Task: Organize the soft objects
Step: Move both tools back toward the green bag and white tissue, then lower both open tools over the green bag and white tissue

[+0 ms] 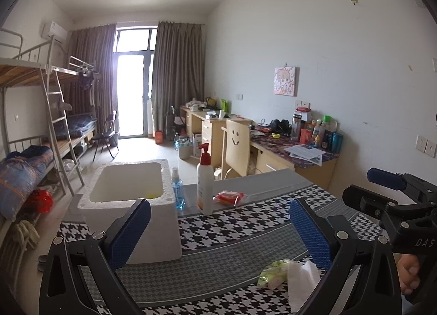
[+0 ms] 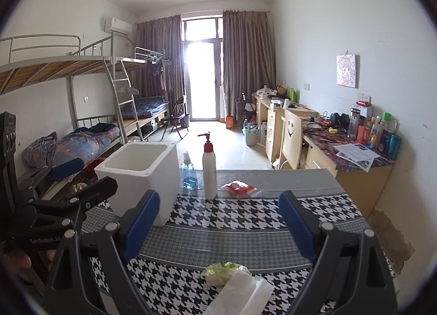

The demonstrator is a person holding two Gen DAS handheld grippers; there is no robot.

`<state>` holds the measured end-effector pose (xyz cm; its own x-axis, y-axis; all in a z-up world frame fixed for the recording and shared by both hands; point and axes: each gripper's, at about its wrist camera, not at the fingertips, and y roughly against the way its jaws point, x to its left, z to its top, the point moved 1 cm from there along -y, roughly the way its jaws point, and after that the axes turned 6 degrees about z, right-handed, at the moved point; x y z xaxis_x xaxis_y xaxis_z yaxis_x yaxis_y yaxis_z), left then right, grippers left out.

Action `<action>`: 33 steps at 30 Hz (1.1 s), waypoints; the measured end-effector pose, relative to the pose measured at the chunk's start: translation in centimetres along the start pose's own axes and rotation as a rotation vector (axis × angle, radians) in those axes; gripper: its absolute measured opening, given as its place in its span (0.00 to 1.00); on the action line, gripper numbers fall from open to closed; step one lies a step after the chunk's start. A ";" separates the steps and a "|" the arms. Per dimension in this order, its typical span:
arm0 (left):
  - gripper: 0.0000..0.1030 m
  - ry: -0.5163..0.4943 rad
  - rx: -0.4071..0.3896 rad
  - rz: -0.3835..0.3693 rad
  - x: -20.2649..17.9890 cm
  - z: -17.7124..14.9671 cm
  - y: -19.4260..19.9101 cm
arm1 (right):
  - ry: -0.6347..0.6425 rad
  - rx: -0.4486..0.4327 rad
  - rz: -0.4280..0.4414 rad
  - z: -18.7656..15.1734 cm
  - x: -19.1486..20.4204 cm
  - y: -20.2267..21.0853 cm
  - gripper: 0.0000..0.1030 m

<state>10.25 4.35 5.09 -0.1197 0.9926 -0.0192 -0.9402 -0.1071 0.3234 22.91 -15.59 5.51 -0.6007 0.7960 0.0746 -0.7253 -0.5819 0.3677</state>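
A green-and-white tissue pack (image 1: 273, 274) with loose white tissue (image 1: 301, 282) lies on the houndstooth tablecloth near the front; it also shows in the right wrist view (image 2: 221, 272). A red soft packet (image 1: 229, 197) (image 2: 240, 188) lies farther back. A white foam box (image 1: 128, 200) (image 2: 142, 170) stands at the left, with something yellow inside. My left gripper (image 1: 218, 230) is open and empty above the cloth. My right gripper (image 2: 218, 227) is open and empty, the tissue pack just ahead between its fingers.
A white pump bottle (image 1: 205, 181) (image 2: 209, 170) and a small blue spray bottle (image 1: 177, 192) (image 2: 189, 173) stand beside the box. The table's (image 2: 273, 175) far edge faces a chair and cluttered desks at right; bunk beds stand at left.
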 end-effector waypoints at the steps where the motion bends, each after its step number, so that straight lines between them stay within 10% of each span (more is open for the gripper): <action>1: 0.99 0.000 -0.006 -0.006 -0.1 -0.1 0.0 | -0.004 -0.003 -0.005 -0.1 -0.2 0.2 0.90; 33: 0.99 -0.037 0.098 -0.030 -3.8 -4.9 -3.5 | -0.081 0.033 -0.079 -5.7 -3.9 1.0 0.94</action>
<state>12.43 0.71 -0.57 -0.0787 0.9969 0.0038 -0.9073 -0.0732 0.4141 22.64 -20.23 0.30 -0.5120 0.8508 0.1187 -0.7571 -0.5122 0.4056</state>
